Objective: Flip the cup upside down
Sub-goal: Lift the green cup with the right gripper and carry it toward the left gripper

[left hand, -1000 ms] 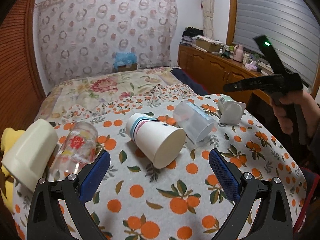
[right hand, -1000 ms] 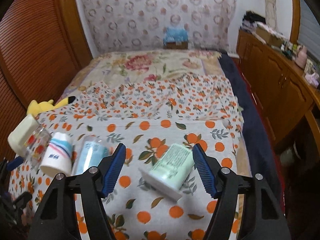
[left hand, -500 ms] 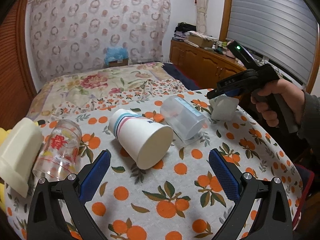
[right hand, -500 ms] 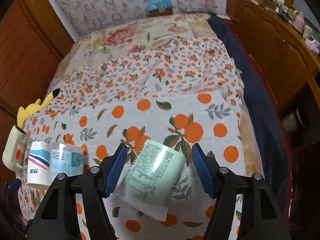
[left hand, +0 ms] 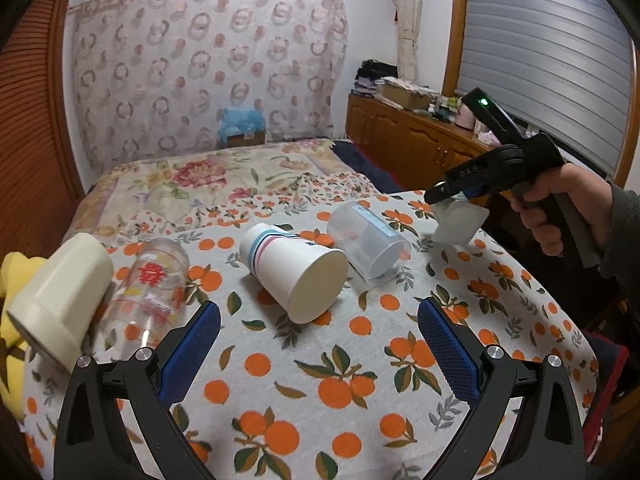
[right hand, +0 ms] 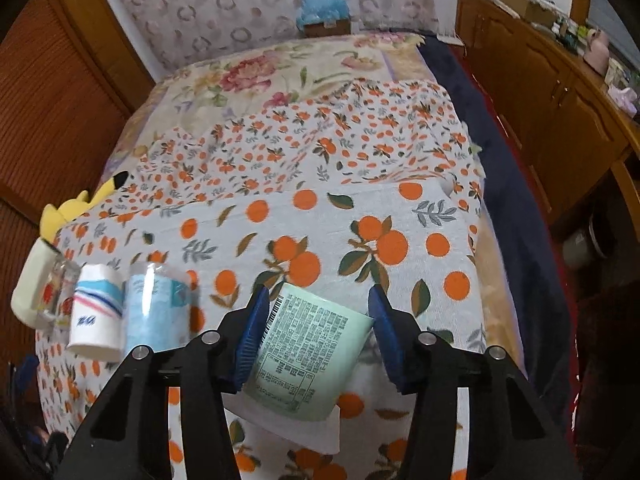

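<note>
Closed in since half a second ago, right gripper (right hand: 316, 334) now astride the pale green cup (right hand: 310, 354), pads apparently touching it, grip unconfirmed. Lay on its side on the orange-print tablecloth (right hand: 360, 216); flip not begun. Left gripper (left hand: 318, 338) spread wide, empty. Label print dense, unreadable.

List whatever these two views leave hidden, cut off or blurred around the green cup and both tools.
- Green cup, right wrist view: contact with the right tool pads unclear; whether it still touches the tablecloth is hidden beneath it.
- Same cup, left wrist view: its upper part is covered by the right tool.
- Clear plastic cup, right wrist view: motion-blurred.
- Beige cup, left wrist view: its mouth is not shown.
- Left tool: open, empty.
</note>
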### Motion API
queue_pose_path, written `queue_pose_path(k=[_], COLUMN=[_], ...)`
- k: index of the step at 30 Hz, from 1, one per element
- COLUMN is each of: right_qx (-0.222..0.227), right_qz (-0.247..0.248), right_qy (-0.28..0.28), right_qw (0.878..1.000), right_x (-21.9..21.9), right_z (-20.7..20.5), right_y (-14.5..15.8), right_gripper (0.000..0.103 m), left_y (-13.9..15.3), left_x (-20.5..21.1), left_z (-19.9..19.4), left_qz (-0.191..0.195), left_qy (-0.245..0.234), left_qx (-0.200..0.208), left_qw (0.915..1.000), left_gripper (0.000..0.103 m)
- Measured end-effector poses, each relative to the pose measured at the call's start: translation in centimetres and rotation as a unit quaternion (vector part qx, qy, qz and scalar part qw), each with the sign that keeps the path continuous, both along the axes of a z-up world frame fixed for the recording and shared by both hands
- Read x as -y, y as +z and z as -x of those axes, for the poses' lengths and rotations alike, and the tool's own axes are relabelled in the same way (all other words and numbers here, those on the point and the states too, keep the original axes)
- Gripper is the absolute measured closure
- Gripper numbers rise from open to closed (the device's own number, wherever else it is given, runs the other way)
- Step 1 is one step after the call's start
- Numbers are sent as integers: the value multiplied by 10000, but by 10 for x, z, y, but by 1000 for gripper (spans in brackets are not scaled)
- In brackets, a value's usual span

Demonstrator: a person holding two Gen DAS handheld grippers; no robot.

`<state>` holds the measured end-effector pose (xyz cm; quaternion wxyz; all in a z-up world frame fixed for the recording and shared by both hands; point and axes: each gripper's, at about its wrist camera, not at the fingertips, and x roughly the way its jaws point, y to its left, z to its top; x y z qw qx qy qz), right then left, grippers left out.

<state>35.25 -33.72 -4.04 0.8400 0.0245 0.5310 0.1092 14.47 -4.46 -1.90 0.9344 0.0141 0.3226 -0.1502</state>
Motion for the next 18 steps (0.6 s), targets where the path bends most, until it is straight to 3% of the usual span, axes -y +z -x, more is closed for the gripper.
queue_pose_path(k=[8,18], right_qx=[274,185], right_qz=[-118,-383], right_qy=[624,1450], right_qw=[9976,9885], right_x=[-32,-96], right_z=[55,126], right_y=[25,12], right_gripper=[50,49], left_y=[9,1], left_x=[-12,-36], left_z=[36,72], left_qz=[-47,-94], left_qy=[210,496], left_qx=[172,126], left_qw=[9996,9986], left_gripper=[8,8])
